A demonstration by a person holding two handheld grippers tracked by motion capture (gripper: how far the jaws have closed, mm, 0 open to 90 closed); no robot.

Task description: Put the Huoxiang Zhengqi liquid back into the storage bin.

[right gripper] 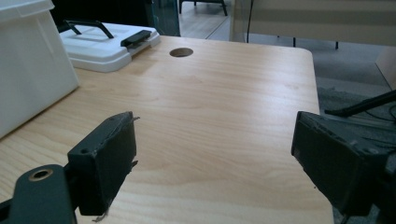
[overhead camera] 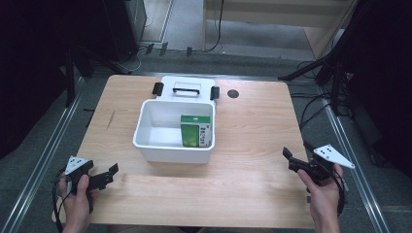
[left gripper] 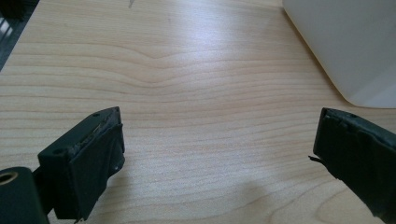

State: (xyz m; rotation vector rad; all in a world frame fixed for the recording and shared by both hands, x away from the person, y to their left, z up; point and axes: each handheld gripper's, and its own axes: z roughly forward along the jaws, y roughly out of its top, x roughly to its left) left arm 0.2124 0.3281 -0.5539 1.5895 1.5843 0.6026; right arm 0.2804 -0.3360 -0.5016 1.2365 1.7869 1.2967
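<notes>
Green carton [overhead camera: 196, 130] stands upright inside white bin [overhead camera: 145, 141], at its right wall; lid [overhead camera: 187, 89] lies just beyond bin, on table's far side

Left gripper [overhead camera: 106, 175] and right gripper [overhead camera: 293, 159] rest at near corners, jaws spread, nothing between

Judged: carton packed; next, reach far for lid, grasp handle, seat on bin

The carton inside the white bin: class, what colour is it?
Mostly green, with a white panel on one face; the carton shows best in the high view.

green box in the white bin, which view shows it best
The high view: the green box stands inside the white bin, face visible. The gripper views catch just the bin's outer wall, hiding the box.
</notes>
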